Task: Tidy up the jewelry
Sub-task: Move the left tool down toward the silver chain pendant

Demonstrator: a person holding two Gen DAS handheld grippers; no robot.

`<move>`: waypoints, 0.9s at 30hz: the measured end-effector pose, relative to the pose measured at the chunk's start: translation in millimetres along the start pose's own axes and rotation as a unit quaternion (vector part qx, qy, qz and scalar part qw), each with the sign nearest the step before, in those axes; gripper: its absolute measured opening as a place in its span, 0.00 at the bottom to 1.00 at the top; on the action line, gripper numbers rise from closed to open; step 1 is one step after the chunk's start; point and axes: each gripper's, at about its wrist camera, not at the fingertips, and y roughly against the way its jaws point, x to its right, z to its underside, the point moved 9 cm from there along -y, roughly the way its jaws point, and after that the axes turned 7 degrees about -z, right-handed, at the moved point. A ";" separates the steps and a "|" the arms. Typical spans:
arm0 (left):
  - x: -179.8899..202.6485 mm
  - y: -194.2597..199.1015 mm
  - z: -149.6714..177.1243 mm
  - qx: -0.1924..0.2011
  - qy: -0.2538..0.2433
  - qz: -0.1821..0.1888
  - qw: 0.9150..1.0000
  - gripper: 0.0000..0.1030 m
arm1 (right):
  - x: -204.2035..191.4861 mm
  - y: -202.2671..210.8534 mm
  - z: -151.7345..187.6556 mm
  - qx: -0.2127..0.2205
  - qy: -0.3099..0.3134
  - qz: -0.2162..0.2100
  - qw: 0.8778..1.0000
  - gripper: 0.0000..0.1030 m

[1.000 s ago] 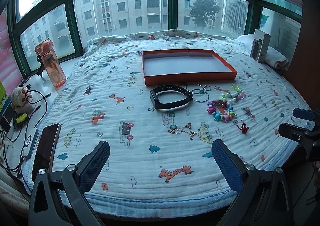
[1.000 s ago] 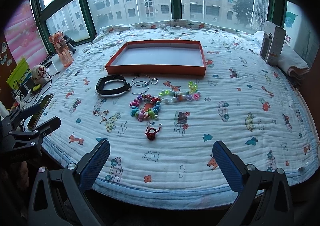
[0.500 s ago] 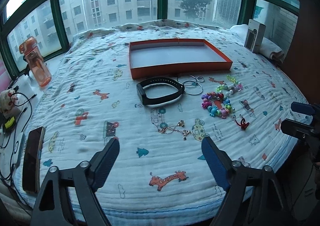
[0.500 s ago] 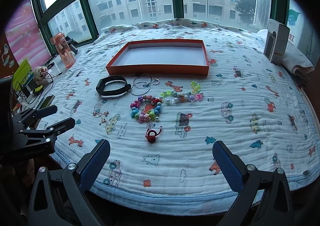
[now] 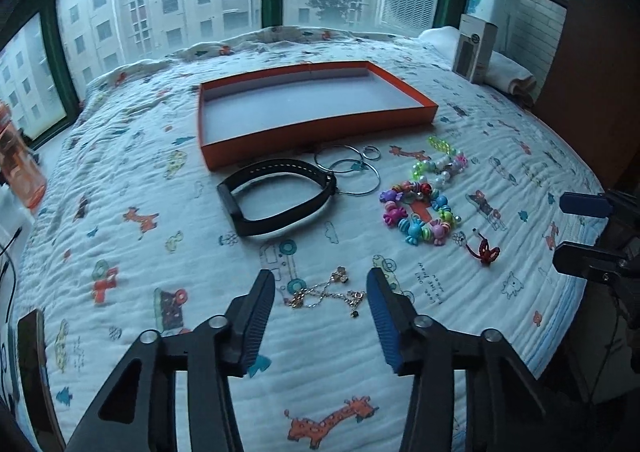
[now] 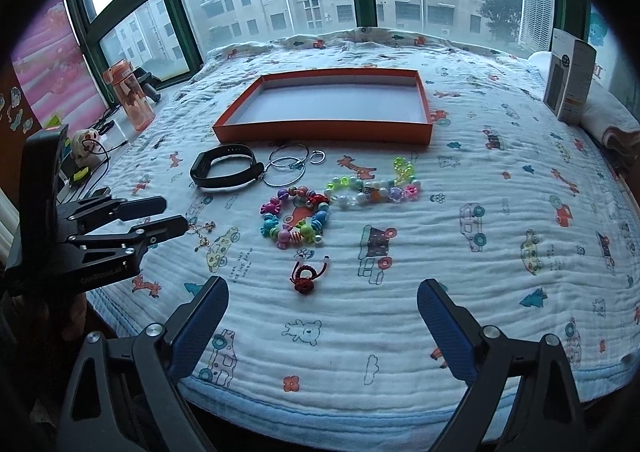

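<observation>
The left claw (image 5: 321, 294) is closing, its fingers either side of the gold chain (image 5: 325, 295) on the bed (image 5: 120, 180), not yet pressing it. Beyond it lie the black band (image 5: 276, 199) and orange tray (image 5: 316, 128) (empty). The right claw (image 6: 320, 316) gapes wide, holding nothing, the red knot ring (image 6: 306, 278) just ahead.

The blanket (image 6: 480, 156) is white with small cartoon prints: orange giraffes, cars, teal trees, and a pale blue hem. The shallow box (image 6: 320, 132) is orange outside, pale grey-lilac inside. The wristband (image 5: 276, 196) is black, the hoops (image 5: 352, 168) silver, the chain (image 5: 324, 294) gold. The bead bracelet (image 6: 296, 220) mixes pink, purple, blue, green and striped beads; the second bracelet (image 6: 372, 186) neon green, pearl white, lilac
</observation>
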 end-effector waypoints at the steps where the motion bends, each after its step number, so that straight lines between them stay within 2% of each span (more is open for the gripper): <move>1: 2.7 -3.7 -0.6 -0.002 -0.005 0.006 1.000 0.44 | 0.0 -1.7 0.8 -0.002 0.001 -0.001 1.000 1.00; 4: 11.0 -12.0 -1.4 -0.002 -0.018 0.024 1.000 0.37 | 0.6 -8.1 2.2 -0.010 0.000 -0.004 1.000 0.98; 12: 17.2 -32.9 -3.1 -0.017 -0.019 0.052 0.998 0.27 | 3.9 -20.8 3.7 -0.027 -0.009 -0.018 0.999 0.94; 20: 18.8 -40.2 1.7 -0.024 -0.020 0.061 0.998 0.20 | 5.4 -27.5 3.8 -0.034 -0.010 -0.024 0.999 0.91; 27: 18.9 -41.3 2.2 -0.017 -0.028 0.050 0.998 0.13 | 5.1 -33.5 5.7 -0.043 -0.010 -0.029 0.999 0.87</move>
